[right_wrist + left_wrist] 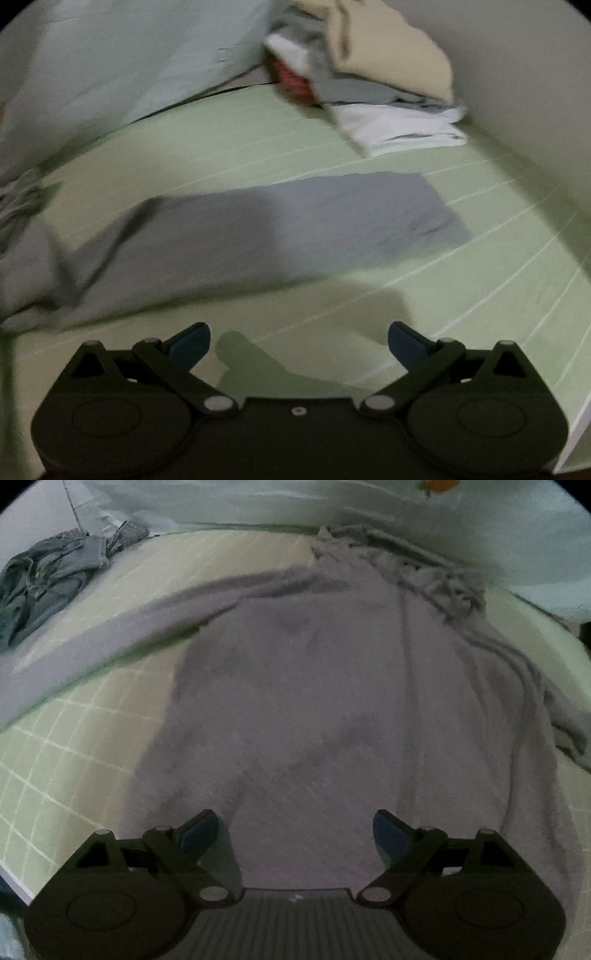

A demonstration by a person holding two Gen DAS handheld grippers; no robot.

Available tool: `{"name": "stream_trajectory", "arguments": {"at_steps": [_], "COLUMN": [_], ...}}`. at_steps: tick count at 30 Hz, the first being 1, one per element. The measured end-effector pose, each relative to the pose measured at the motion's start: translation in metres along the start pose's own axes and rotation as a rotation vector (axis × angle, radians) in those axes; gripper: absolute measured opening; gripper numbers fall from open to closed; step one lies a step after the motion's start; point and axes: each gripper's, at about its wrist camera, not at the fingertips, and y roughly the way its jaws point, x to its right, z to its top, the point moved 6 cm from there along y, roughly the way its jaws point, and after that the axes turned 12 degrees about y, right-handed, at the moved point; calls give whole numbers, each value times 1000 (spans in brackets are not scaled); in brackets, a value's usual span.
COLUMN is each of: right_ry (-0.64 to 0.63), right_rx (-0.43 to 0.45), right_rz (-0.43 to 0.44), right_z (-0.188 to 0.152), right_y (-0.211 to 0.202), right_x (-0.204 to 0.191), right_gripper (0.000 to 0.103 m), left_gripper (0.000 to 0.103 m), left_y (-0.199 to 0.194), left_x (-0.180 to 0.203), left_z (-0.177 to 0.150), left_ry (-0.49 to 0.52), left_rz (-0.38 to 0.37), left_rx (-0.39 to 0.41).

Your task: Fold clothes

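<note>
Grey garment [314, 701] flat on green sheet [74, 746] — jaws spread, empty.

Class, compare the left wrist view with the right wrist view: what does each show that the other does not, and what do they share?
Only the left wrist view shows the grey garment's wide body, its bunched fringed end, a crumpled denim piece and the left tool, open above the garment. Only the right wrist view shows a stack of folded clothes, a flat grey sleeve-like part and the right tool, open over bare sheet. Both share the green grid sheet and grey fabric.
</note>
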Motion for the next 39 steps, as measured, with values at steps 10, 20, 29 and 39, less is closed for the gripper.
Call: {"name": "stream_trajectory", "arguments": {"at_steps": [10,20,29,39], "right_ry": [100,-248,-143,-78], "right_rx": [48,62,54,41], "right_rz": [-89,-36,-188,-291], "right_z": [65,61,14,6], "right_y": [48,26,-28,-48], "right_x": [42,29,107,109], "right_gripper": [103,18,19,73], "left_gripper": [100,103,103,103], "left_y": [6,6,5,4], "left_x": [-1,-1,-3,-3], "left_z": [0,-2,-4,-3], "left_ry": [-119,-187,-228,-239], "left_rz": [104,146,143,139], "left_rx": [-41,-52,-51,-65]}}
